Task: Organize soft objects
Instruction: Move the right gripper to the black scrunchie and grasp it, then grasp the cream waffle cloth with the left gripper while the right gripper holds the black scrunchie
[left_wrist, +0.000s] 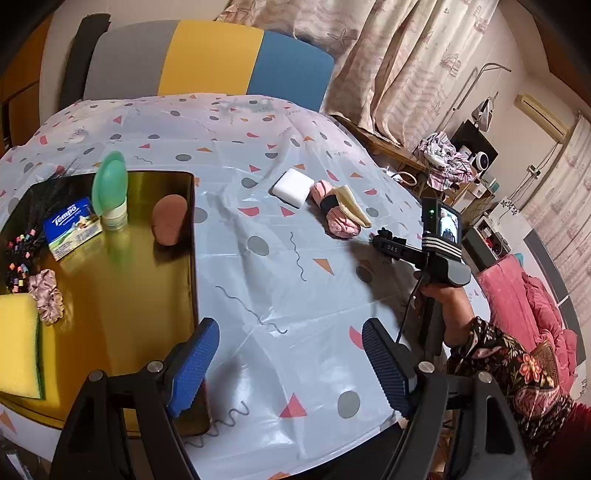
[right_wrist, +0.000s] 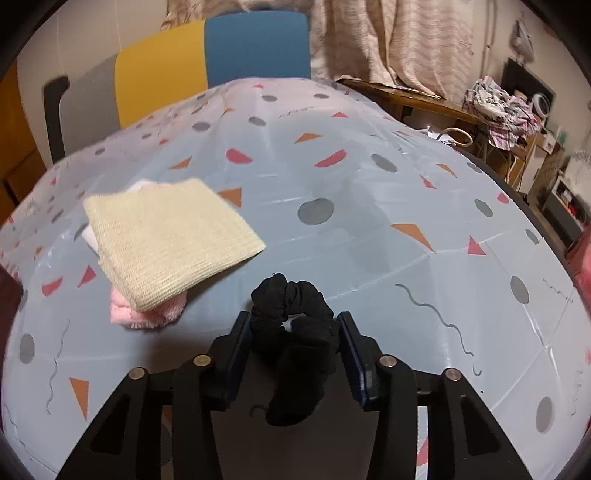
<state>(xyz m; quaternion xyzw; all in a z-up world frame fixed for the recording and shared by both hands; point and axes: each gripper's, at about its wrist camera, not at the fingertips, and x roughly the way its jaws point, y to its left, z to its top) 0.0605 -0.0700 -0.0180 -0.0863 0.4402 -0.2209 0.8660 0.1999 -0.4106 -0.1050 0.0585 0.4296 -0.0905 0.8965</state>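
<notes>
Black and soft, a scrunchie (right_wrist: 291, 317) sits squeezed between the two pads of the right gripper (right_wrist: 293, 332), held up over the table (right_wrist: 369, 229); its lower end hangs down and blends into the dark gripper body, so its full shape is hard to make out. Just left of it lies a cream cloth (right_wrist: 166, 240) on top of a pink cloth (right_wrist: 147, 314), which mostly hides under it. A bit of white peeks out behind, too covered to name. The left gripper (left_wrist: 291, 365) is wide open with nothing in it, over the table beside a gold tray (left_wrist: 147, 295). On the tray lie a yellow sponge (left_wrist: 18, 343), cut off by the picture edge, a pink scrunchie (left_wrist: 48, 295), a tissue pack (left_wrist: 72, 230), a green bottle (left_wrist: 110, 192) and a brown pad (left_wrist: 169, 219). A white block (left_wrist: 291, 187) rests on the table near the cloths.
</notes>
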